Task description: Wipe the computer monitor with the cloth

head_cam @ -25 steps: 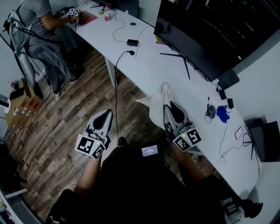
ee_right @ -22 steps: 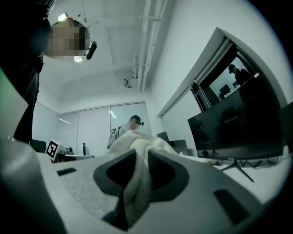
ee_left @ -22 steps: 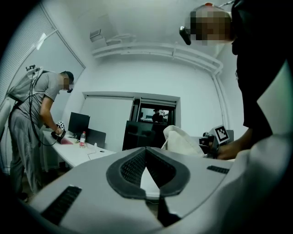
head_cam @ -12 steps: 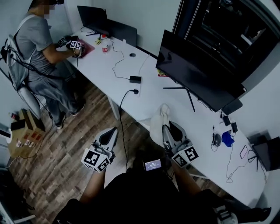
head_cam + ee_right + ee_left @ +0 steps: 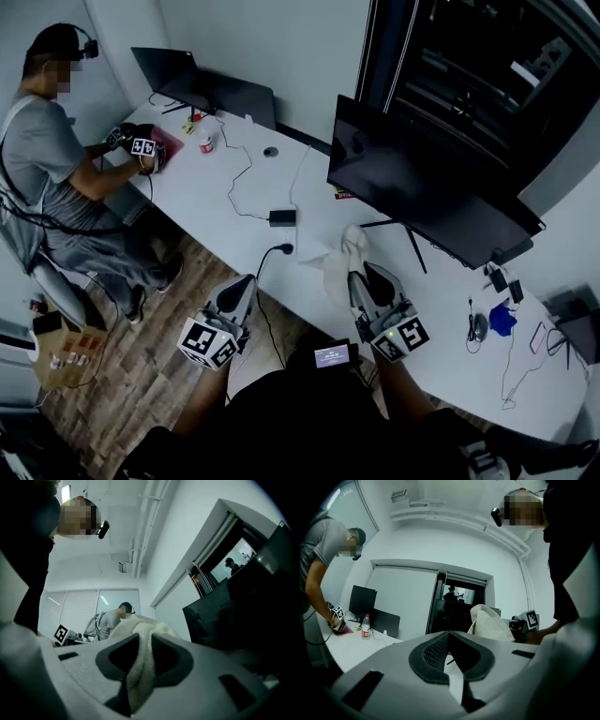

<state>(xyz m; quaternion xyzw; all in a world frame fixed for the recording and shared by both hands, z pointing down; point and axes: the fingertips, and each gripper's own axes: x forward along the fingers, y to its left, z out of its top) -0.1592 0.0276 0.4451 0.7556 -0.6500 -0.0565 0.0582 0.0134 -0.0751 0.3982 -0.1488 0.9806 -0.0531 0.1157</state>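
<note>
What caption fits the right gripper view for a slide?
Right tool clamped on a white cloth, with the dark monitor ahead to its right.

At the frame's centre a strip of bare white desk (image 5: 323, 220) lies open between the cloth (image 5: 339, 261) in the right gripper (image 5: 357, 267) and the dark monitor (image 5: 412, 178). The monitor's thin stand legs (image 5: 415, 251) cross the desk just right of the cloth. A black power brick (image 5: 282, 217) lies left of centre.

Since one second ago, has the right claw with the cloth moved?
Yes. The right claw carried the cloth forward, closer to the monitor's stand on the desk.
</note>
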